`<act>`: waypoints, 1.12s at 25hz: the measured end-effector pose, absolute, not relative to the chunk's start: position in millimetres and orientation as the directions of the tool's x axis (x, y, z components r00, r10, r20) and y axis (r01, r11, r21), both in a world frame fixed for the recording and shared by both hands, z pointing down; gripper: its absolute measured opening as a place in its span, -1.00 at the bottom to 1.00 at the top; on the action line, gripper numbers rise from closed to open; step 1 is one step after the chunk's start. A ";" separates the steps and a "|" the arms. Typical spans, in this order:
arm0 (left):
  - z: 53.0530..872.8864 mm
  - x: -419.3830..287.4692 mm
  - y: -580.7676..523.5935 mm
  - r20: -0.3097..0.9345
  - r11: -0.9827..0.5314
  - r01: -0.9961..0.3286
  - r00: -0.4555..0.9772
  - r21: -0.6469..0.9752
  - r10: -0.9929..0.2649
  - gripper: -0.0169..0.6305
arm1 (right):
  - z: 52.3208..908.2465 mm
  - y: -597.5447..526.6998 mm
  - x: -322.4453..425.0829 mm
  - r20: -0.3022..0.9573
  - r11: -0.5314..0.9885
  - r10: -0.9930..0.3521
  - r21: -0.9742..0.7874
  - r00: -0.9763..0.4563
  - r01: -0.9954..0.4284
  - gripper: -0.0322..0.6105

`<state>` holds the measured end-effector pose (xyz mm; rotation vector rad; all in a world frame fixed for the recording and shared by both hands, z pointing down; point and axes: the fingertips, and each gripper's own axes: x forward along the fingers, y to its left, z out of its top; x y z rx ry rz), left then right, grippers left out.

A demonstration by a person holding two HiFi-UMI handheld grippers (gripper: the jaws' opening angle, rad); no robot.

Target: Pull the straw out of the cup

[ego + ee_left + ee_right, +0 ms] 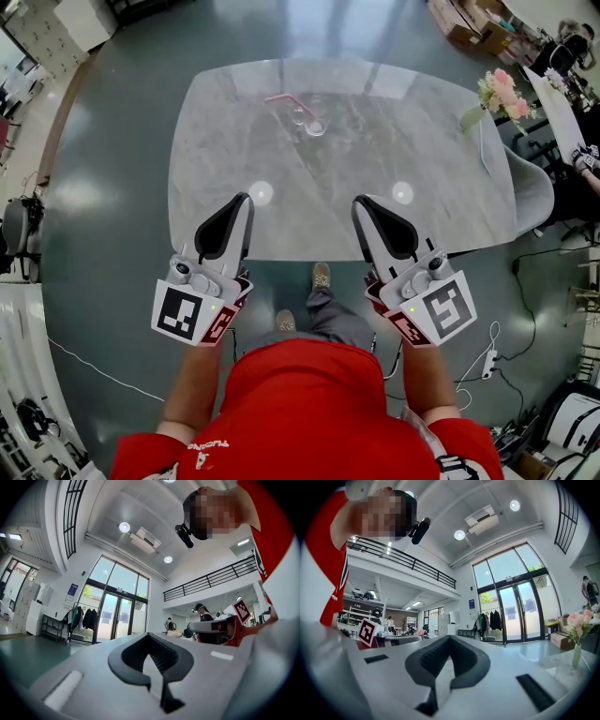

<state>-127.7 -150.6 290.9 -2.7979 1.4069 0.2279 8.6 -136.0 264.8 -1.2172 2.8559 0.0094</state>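
A clear glass cup [316, 125] stands at the far side of the grey marble table [431, 169]. A pink bent straw [281, 97] sticks out of it toward the left. Both grippers hover over the table's near edge, far short of the cup. My left gripper [246, 198] is shut with nothing in it, and my right gripper [360, 200] is shut and empty too. In the left gripper view the black jaws [151, 663] meet; in the right gripper view the jaws [446, 663] also meet. Neither gripper view shows the cup or straw.
A vase of pink flowers [502, 92] stands at the table's right corner, seen also as flowers [577, 623] in the right gripper view. A white chair [534, 192] sits at the right side. A power strip [487, 361] and cable lie on the floor.
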 end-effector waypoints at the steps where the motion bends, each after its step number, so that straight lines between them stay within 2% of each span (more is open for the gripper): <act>1: 291.0 -125.1 -156.4 -0.128 -0.597 -0.800 0.587 0.062 -0.800 -0.93 | 265.0 -142.6 10.7 -0.037 0.696 -0.718 -0.008 -0.695 -0.718 -0.90; 28: 321.4 -59.0 -282.2 -0.048 -0.480 -0.875 0.478 0.070 -0.877 -0.93 | 288.9 -280.1 42.1 0.005 0.815 -0.579 0.011 -0.815 -0.579 -0.90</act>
